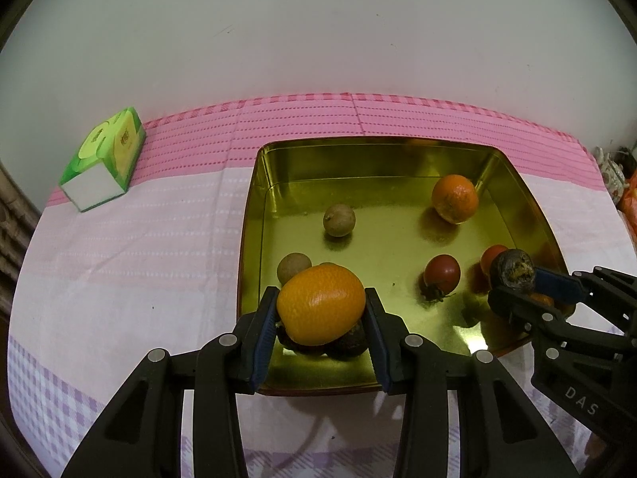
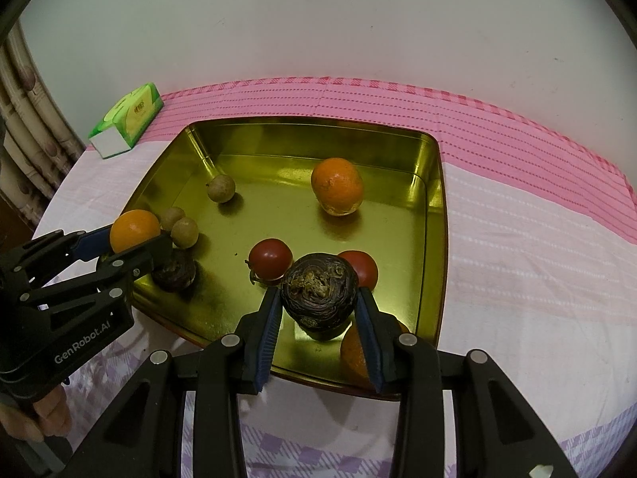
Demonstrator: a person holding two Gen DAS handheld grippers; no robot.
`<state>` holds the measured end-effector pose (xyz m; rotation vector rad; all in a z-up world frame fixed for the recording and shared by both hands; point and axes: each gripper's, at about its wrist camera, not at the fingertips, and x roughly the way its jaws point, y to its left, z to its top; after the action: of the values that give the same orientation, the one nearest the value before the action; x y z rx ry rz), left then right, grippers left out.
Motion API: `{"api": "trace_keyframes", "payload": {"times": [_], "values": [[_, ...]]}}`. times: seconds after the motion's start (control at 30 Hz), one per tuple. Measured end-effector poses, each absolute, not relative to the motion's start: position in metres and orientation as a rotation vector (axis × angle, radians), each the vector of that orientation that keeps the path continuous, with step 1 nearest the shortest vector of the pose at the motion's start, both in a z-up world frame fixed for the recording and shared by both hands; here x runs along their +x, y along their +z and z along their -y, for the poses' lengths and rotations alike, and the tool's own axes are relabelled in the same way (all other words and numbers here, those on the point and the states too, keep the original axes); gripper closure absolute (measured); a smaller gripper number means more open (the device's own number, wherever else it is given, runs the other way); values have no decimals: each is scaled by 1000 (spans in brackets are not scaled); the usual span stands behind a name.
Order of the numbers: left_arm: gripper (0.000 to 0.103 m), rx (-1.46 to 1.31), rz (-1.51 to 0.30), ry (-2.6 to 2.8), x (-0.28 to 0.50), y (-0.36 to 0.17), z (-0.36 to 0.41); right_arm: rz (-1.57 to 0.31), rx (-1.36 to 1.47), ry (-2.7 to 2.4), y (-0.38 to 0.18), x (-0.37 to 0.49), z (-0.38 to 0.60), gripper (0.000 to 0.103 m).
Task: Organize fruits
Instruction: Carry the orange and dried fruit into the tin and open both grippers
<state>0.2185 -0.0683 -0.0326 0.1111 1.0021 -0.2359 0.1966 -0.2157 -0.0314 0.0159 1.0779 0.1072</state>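
A gold metal tray (image 1: 254,215) (image 2: 432,215) sits on the pink cloth. My left gripper (image 1: 321,310) (image 2: 131,245) is shut on an orange (image 1: 321,308) (image 2: 134,230) above the tray's near left corner. My right gripper (image 2: 318,298) (image 1: 517,283) is shut on a dark wrinkled fruit (image 2: 318,288) (image 1: 512,270) above the tray's near right part. In the tray lie another orange (image 1: 455,198) (image 2: 337,185), two red tomatoes (image 1: 442,273) (image 2: 270,258), three small brown round fruits (image 1: 339,220) (image 2: 221,188), a dark fruit (image 2: 175,271) under the left gripper and an orange (image 2: 352,352) partly hidden under my right finger.
A green tissue box (image 1: 105,157) (image 2: 127,123) stands at the far left of the table. A white wall rises behind the table. A curtain (image 2: 24,127) hangs at the left. A hand (image 2: 43,418) holds the left gripper.
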Motion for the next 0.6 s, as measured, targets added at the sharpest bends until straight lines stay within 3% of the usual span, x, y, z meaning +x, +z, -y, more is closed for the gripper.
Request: {"api": "trace_keyframes", "payload": {"times": [0.4, 0.5, 0.6], "values": [[60, 111, -991, -233, 217, -29, 64, -1073, 27, 108, -29, 196, 218, 66], [59, 108, -992, -233, 215, -27, 64, -1056, 25, 98, -24, 194, 219, 55], [57, 96, -985, -234, 212, -23, 61, -1038, 31, 94, -18, 188, 220, 52]]}}
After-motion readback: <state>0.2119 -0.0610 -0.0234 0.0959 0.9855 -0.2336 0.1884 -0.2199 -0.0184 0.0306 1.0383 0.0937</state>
